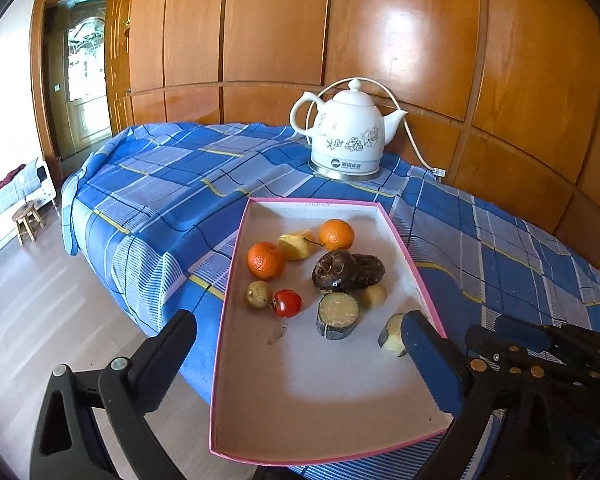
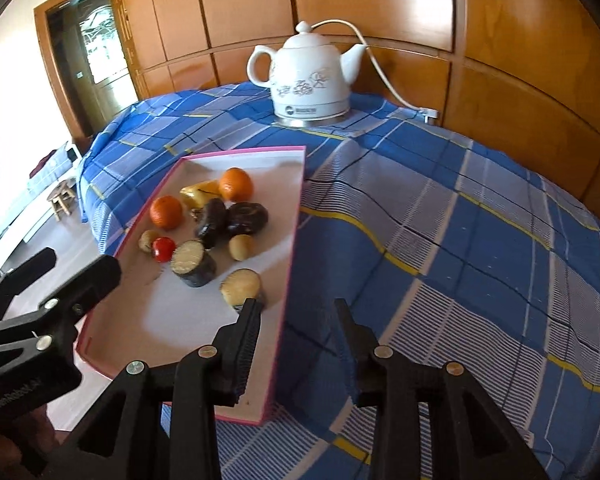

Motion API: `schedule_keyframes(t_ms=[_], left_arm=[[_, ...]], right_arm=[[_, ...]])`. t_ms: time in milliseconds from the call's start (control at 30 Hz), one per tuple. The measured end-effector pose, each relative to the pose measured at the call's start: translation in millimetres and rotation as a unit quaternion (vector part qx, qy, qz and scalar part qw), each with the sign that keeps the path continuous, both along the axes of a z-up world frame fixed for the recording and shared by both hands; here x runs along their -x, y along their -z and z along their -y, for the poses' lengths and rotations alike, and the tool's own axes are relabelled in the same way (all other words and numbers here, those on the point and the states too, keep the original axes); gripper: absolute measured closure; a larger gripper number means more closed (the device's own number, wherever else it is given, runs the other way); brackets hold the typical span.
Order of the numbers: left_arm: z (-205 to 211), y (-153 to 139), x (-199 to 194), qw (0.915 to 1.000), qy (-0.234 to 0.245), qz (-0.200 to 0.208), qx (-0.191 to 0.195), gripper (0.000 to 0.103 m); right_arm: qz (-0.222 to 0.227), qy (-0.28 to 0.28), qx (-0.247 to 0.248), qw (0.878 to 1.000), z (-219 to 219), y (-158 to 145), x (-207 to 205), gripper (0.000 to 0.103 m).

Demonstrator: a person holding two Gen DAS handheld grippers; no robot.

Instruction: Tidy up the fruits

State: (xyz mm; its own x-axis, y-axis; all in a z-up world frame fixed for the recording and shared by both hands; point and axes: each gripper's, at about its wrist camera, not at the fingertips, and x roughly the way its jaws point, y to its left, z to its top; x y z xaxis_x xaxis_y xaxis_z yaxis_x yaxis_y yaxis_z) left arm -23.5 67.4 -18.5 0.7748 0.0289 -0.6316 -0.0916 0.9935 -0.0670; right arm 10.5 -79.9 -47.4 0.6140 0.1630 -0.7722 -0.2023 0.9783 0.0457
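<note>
The left gripper [image 1: 300, 336] is spread wide and holds nothing, straddling the near left rim of the pink-edged tray [image 1: 236, 264]; the right gripper [image 2: 296, 308] stands slightly parted and empty over the tray's right edge, with bare blue checked cloth [image 2: 480, 240] beyond. The left gripper's body reads "GenRobot.AI"; the white kettle [image 1: 350, 132] carries a logo too small to read. In the tray lie two oranges [image 1: 265, 260], a red tomato [image 1: 287, 303], dark eggplant pieces [image 1: 337, 315] and small pale fruits.
</note>
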Motion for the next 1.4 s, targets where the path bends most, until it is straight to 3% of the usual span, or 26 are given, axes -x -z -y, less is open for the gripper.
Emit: schedule_keyframes(t_ms=[333, 1400], left_arm=[[3, -7, 5, 0.9991, -0.018, 0.023, -0.029, 0.000], [-2, -10, 9, 0.9984, -0.039, 0.031, -0.028, 0.000]], right_arm=[[0.015, -0.008, 0.013, 1.000, -6, -4, 9, 0.066], [0.024, -0.016, 0.015, 0.999, -12, -6, 10, 0.066]])
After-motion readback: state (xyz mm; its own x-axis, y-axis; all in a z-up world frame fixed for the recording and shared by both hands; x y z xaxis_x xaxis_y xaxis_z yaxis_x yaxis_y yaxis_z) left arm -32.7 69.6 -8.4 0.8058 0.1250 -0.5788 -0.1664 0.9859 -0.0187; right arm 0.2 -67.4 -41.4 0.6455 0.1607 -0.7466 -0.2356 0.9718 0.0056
